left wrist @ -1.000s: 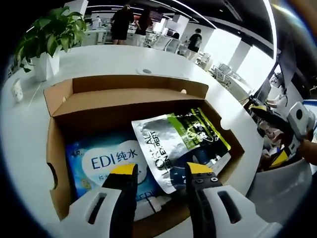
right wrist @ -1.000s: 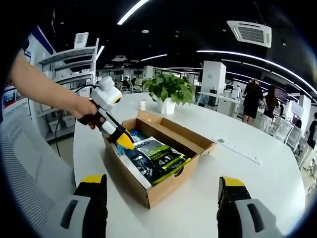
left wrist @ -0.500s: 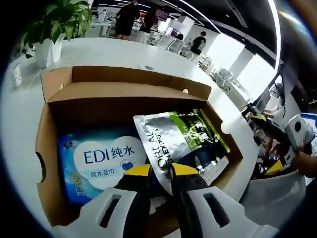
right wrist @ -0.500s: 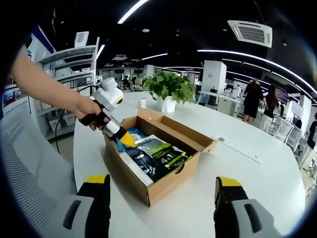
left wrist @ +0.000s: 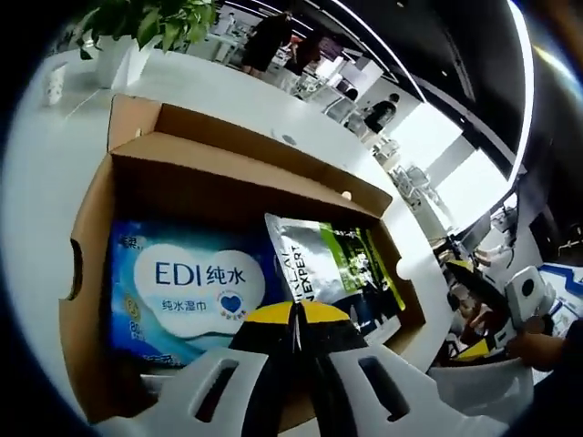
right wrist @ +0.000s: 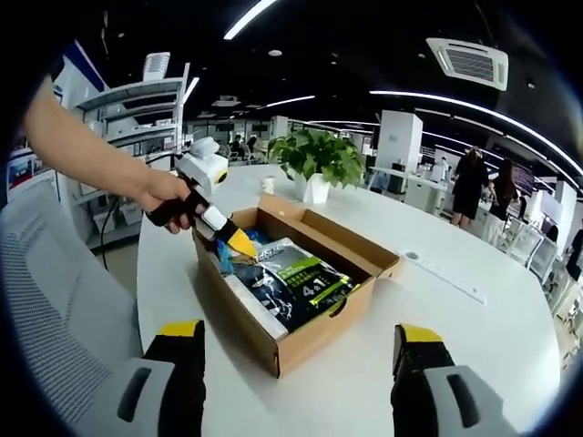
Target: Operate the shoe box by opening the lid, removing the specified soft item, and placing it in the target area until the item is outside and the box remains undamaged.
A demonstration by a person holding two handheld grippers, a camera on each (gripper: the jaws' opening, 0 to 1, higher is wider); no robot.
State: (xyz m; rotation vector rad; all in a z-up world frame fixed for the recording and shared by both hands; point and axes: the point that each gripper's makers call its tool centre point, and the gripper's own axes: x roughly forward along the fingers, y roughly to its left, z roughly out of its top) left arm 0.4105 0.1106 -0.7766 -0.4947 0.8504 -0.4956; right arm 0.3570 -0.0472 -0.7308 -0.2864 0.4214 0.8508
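White table [right wrist: 510, 337]; left tongs [left wrist: 293, 319] pinched on silver pouch [left wrist: 319, 269] corner, grip half-hidden; right tongs [right wrist: 301, 341] agape, empty.

Open office: dark ceiling with long light strips [right wrist: 455, 96] and a ceiling air vent [right wrist: 471, 62], bright windows [left wrist: 474, 187] at the far side. White rounded bench [right wrist: 483, 337] carrying a potted plant [right wrist: 319, 164] in a white pot. Metal shelving [right wrist: 137, 118] along one side, people standing [right wrist: 467, 187] at distant desks.
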